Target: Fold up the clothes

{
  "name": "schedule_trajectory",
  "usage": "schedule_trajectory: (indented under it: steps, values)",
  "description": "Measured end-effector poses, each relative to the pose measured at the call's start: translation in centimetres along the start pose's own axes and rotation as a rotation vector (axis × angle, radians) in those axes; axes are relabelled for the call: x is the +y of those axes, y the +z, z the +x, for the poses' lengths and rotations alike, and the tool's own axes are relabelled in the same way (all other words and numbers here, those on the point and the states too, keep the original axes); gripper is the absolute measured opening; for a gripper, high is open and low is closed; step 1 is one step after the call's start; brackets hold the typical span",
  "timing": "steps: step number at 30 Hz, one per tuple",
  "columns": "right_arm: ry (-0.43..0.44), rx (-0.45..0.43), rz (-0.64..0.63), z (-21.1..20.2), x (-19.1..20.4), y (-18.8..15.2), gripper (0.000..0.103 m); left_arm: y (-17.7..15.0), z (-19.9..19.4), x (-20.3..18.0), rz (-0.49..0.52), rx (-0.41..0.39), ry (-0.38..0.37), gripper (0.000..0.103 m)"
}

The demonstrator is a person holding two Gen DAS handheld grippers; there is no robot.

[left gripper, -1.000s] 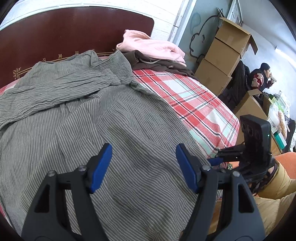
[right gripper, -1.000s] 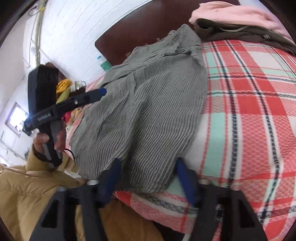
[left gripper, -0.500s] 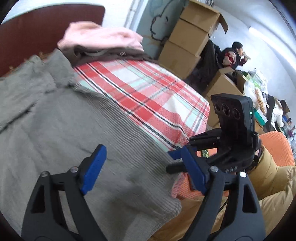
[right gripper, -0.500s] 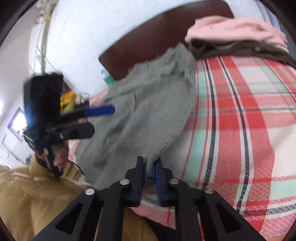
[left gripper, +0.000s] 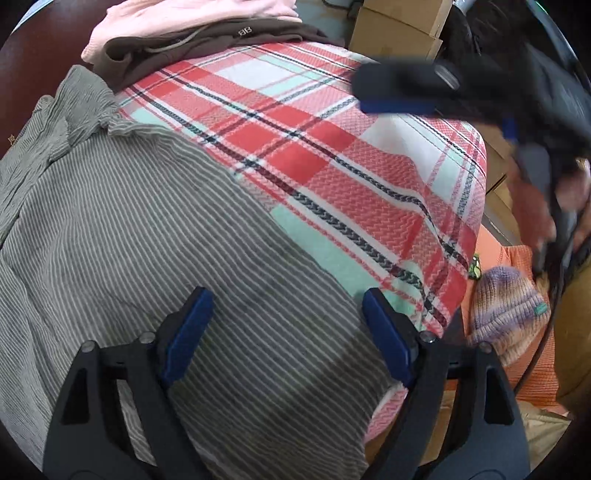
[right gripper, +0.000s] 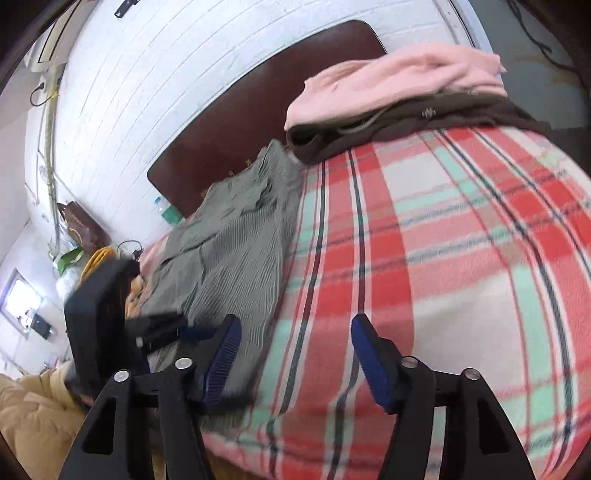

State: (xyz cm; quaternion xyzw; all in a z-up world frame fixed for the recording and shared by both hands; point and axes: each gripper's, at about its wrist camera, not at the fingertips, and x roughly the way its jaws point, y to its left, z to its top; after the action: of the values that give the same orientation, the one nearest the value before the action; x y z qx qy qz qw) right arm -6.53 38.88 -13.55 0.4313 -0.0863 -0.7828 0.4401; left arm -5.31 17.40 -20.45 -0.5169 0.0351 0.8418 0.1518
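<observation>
A grey striped garment (left gripper: 155, 236) lies spread over the left half of a red, white and mint plaid blanket (left gripper: 332, 155). My left gripper (left gripper: 285, 295) hangs open just above the garment's near right corner, tilted steeply down, nothing between its blue pads. In the right wrist view the garment (right gripper: 236, 243) lies to the left. My right gripper (right gripper: 294, 321) hovers over the bare plaid blanket (right gripper: 443, 258), its jaws opening with nothing between them. Each gripper shows blurred in the other's view: the right gripper (left gripper: 397, 107) at upper right, the left gripper (right gripper: 177, 330) at lower left.
A pink garment (right gripper: 399, 81) lies on a dark brown one (right gripper: 406, 122) by the dark headboard (right gripper: 258, 110). Cardboard boxes (left gripper: 395, 29) stand beyond the bed's right edge. A purple knit hat (left gripper: 506, 306) rests on orange cloth (left gripper: 517, 369). A yellow jacket sleeve (right gripper: 33, 417) shows lower left.
The right gripper closed at the garment's near edge, then opened and swung right over the blanket. The left gripper moved right to the garment's near right corner and tipped downward.
</observation>
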Motion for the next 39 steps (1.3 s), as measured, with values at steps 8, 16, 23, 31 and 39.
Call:
schedule_trajectory:
  steps: [8,16,23,31,39]
  values:
    - [0.121,0.021,-0.001,8.8,-0.3,9.2,0.068,-0.5,-1.0,2.8,-0.073,-0.06,0.017,0.023]
    - [0.153,0.131,0.002,20.0,0.5,14.9,0.068,-1.8,-1.8,7.2,-0.271,-0.084,-0.163,0.014]
    - [0.212,0.173,0.059,25.2,0.2,15.8,0.032,-2.5,-1.8,9.2,-0.335,-0.092,-0.263,0.014]
    - [0.258,0.12,0.08,23.3,2.8,16.8,0.011,-3.0,-1.8,10.8,-0.362,-0.128,-0.365,0.014]
    - [0.192,0.118,-0.044,24.5,11.8,18.6,0.011,-5.9,-4.6,14.2,-0.42,-0.252,-0.456,0.015]
